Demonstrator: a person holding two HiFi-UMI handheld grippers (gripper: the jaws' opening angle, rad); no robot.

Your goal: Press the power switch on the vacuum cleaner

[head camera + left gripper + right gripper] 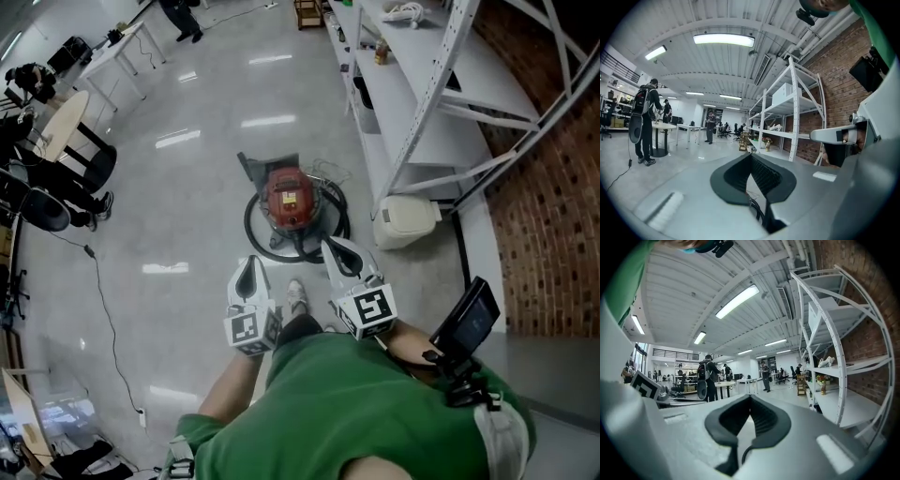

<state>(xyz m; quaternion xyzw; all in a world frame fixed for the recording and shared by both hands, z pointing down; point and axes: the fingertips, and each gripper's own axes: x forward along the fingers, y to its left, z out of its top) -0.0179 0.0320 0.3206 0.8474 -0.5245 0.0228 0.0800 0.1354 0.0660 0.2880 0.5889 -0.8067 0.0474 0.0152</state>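
Left gripper (249, 270): jaws together, tips meeting, nothing between them. Its own view looks level across the room.

Right gripper (338, 249): jaws together, tips meeting, nothing held. It likewise points level.

Both grippers are held in front of the person's green shirt (375, 403), side by side and apart from each other. The marker cubes (246, 328) sit nearest the body.

Vacuum (289, 199): a red canister standing on the grey floor (187, 234) ahead of the person. In the head view it lies beyond the two gripper tips and roughly between them. A black hose (251, 225) loops around it. Neither gripper touches the vacuum, which appears in neither gripper view. Its power switch cannot be picked out at this size.

Surroundings: a white shelf (412, 84) runs along the right, backed by a brick wall (553, 234). A white bin (405, 220) stands at the shelf's foot, just right of the vacuum. The person's shoe (296, 295) shows between the grippers. A thin cable (108, 319) trails over the floor at left.
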